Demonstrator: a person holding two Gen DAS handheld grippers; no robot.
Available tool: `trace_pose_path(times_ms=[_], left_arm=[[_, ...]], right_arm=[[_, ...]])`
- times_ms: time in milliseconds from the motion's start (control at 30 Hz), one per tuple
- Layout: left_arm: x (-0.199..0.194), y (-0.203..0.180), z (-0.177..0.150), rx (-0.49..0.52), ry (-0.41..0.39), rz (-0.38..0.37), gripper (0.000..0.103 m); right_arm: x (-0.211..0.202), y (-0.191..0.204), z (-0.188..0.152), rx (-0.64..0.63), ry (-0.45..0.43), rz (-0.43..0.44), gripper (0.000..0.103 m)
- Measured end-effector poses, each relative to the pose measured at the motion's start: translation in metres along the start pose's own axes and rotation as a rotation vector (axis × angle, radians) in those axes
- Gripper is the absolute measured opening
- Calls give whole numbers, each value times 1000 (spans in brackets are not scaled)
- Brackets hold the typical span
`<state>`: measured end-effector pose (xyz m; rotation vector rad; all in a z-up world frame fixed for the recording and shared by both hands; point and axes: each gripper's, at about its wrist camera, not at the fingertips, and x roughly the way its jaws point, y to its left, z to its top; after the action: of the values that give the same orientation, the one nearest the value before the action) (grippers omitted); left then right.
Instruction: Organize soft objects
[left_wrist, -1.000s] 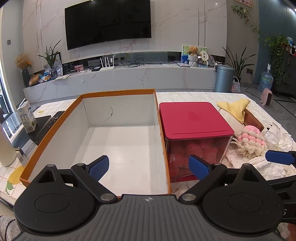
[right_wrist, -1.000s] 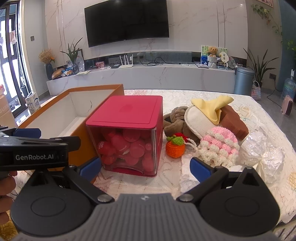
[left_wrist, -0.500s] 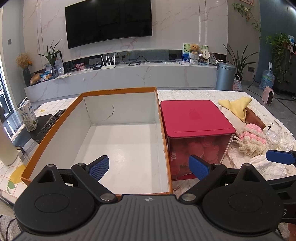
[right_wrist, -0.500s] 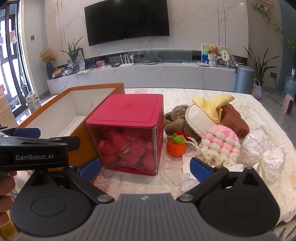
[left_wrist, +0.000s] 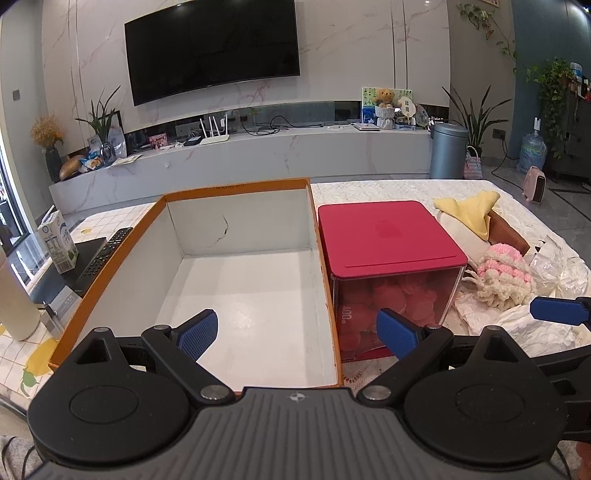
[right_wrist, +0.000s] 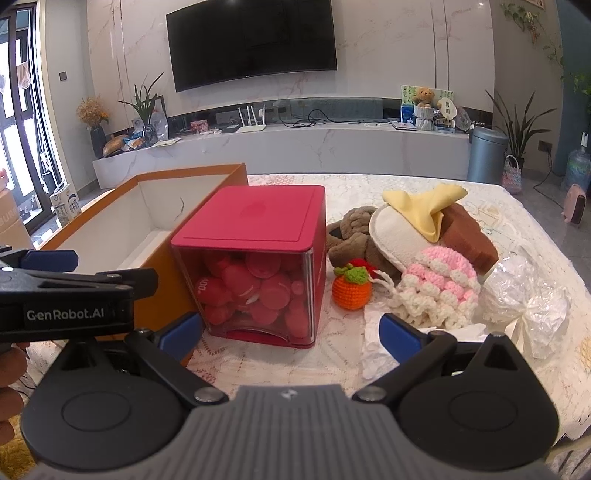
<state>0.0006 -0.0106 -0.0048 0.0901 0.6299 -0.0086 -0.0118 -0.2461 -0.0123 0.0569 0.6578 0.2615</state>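
An empty orange-edged box with a white inside (left_wrist: 240, 295) (right_wrist: 125, 229) sits on the left of the table. My left gripper (left_wrist: 295, 332) is open and empty over its near edge. To the right lies a pile of soft things: a crocheted orange (right_wrist: 351, 288), a pink-and-cream knitted piece (right_wrist: 439, 284) (left_wrist: 502, 269), a brown plush (right_wrist: 351, 232), a white pad (right_wrist: 399, 236), a yellow cloth (right_wrist: 424, 206) (left_wrist: 469, 210) and a brown block (right_wrist: 465, 232). My right gripper (right_wrist: 291, 336) is open and empty, short of the pile.
A red-lidded clear cube (left_wrist: 388, 273) (right_wrist: 258, 269) full of red pieces stands between box and pile. Crumpled clear wrap (right_wrist: 524, 299) and white paper (right_wrist: 384, 339) lie at the right. A remote (left_wrist: 103, 254) and a carton (left_wrist: 59, 240) lie left of the box.
Both views have shifted only slightly; the grippers have drifted a little and stay open. Nothing on the table has moved.
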Motion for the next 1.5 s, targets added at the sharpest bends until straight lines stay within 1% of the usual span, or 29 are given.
trace_pose_path(times_ms=[133, 233, 367, 500, 600, 667, 700, 767, 800, 867, 900, 933, 1000, 1100, 1167, 1233, 1300, 1333, 1433, 1500], left_arm=[[-4, 0, 3, -12, 6, 7, 103], [-15, 5, 11, -48, -19, 1, 103], [-28, 9, 23, -91, -37, -23, 103], [-34, 4, 28, -92, -48, -42, 103], [-34, -4, 30, -68, -51, -47, 103], [-32, -9, 31, -56, -55, -41, 103], [-30, -10, 31, -54, -51, -41, 103], [-24, -13, 31, -60, -23, -49, 103], [-20, -14, 32, -73, -5, -57, 103], [-17, -14, 29, -101, 21, -77, 103], [-16, -15, 27, -101, 28, -86, 103], [-16, -16, 26, -92, 31, -90, 103], [-17, -18, 23, -69, 23, -85, 103], [-14, -22, 21, -68, 26, -78, 103], [-11, -23, 20, -68, 39, -84, 103], [-8, -24, 19, -63, 46, -91, 103], [-7, -25, 19, -61, 50, -88, 103], [-7, -25, 19, -62, 49, -86, 103], [-6, -23, 19, -55, 50, -92, 103], [-6, -23, 18, -41, 53, -99, 103]], right_arm=[[-2, -1, 1, -1, -8, 1, 100], [-11, -9, 6, 39, -33, 16, 100], [-31, -21, 16, 42, -103, -76, 100], [-51, -42, 30, 34, -135, -144, 100], [-65, -71, 47, -4, -142, -259, 100], [-77, -102, 61, 49, -155, -334, 100], [-83, -118, 67, 97, -153, -348, 100], [-88, -148, 78, 213, -144, -338, 100], [-88, -161, 81, 268, -144, -330, 99], [-84, -179, 83, 374, -164, -336, 87], [-78, -185, 82, 414, -154, -334, 87], [-69, -186, 80, 422, -131, -316, 87], [-49, -179, 70, 347, -73, -248, 87], [-15, -158, 47, 204, 57, -159, 86], [-2, -144, 33, 89, 107, -63, 86], [4, -126, 23, -104, 126, -1, 86], [4, -106, 14, -307, 124, 11, 87], [4, -99, 10, -380, 122, 17, 87], [1, -89, 4, -500, 112, 87, 87], [-1, -83, 0, -589, 129, 151, 88]])
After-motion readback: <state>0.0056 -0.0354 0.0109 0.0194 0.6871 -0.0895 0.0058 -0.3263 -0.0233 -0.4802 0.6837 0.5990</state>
